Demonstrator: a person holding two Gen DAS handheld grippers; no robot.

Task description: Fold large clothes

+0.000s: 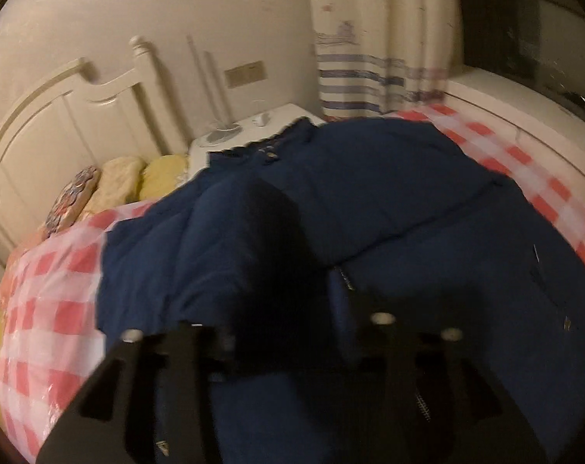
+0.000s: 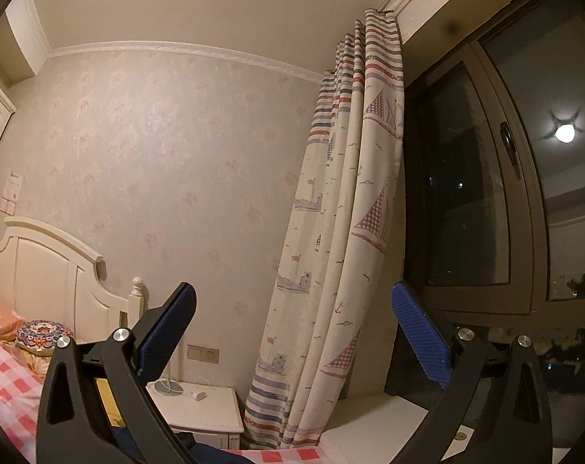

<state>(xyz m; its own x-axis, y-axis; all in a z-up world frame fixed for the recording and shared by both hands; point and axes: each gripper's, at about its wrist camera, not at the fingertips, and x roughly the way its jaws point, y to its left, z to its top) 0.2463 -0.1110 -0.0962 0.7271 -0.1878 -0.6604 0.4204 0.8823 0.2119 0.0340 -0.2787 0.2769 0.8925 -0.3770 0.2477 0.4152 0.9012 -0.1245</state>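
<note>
A large navy blue padded jacket lies spread on the bed's red-and-white checked cover, its collar toward the nightstand and a sleeve or side folded over the left part. In the blurred left wrist view my left gripper hovers low over the jacket's middle, its dark fingers apart with nothing clearly pinched between them. My right gripper is open and empty, its blue pads tilted up toward the wall and curtain. Only a navy sliver of the jacket shows at the bottom of the right wrist view.
A white headboard with pillows stands at the bed's left end. Beside the bed is a white nightstand with a lamp base, then a sailboat-print curtain, a dark window and a white sill.
</note>
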